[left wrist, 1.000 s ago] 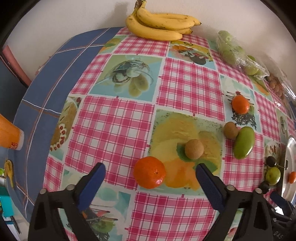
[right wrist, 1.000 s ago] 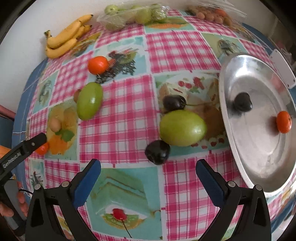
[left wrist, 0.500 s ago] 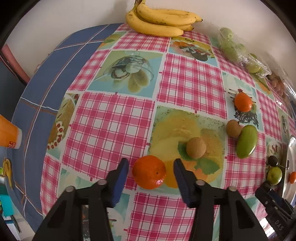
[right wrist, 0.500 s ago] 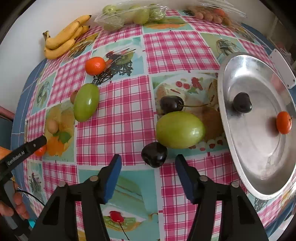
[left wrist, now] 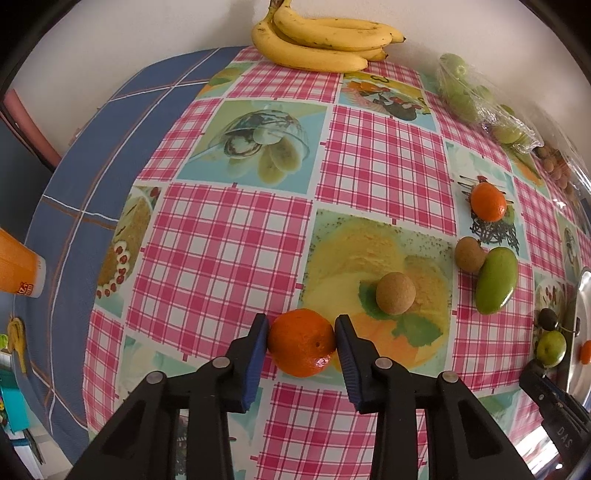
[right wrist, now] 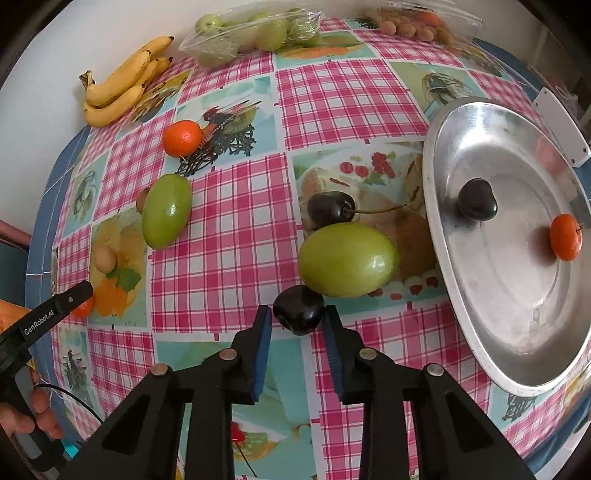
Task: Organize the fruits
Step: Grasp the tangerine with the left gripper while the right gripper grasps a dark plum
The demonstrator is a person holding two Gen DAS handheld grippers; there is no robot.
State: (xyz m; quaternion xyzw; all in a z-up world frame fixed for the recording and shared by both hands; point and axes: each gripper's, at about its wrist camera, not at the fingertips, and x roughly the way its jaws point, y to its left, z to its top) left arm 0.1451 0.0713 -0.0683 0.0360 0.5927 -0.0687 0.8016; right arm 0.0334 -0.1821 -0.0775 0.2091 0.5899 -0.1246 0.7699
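In the left wrist view my left gripper (left wrist: 301,330) has its blue pads against both sides of an orange (left wrist: 301,349) on the checked tablecloth, and its jaws are still closing. In the right wrist view my right gripper (right wrist: 298,318) is shut on a dark cherry (right wrist: 299,309) that lies just in front of a large green fruit (right wrist: 347,254). A silver tray (right wrist: 461,122) to the right holds another dark cherry (right wrist: 476,201) and a small orange (right wrist: 565,236).
A stemmed cherry (right wrist: 330,208), a green oblong fruit (right wrist: 166,210), a second orange (right wrist: 182,137) and two brown round fruits (left wrist: 395,293) lie loose. Bananas (left wrist: 321,40) and bagged fruit (right wrist: 251,33) line the wall. An orange cup (left wrist: 18,271) stands beyond the table's left edge.
Both grippers have gone from wide open to closed. The left pads came in onto the orange and the right pads onto the dark cherry. Neither fruit has moved.
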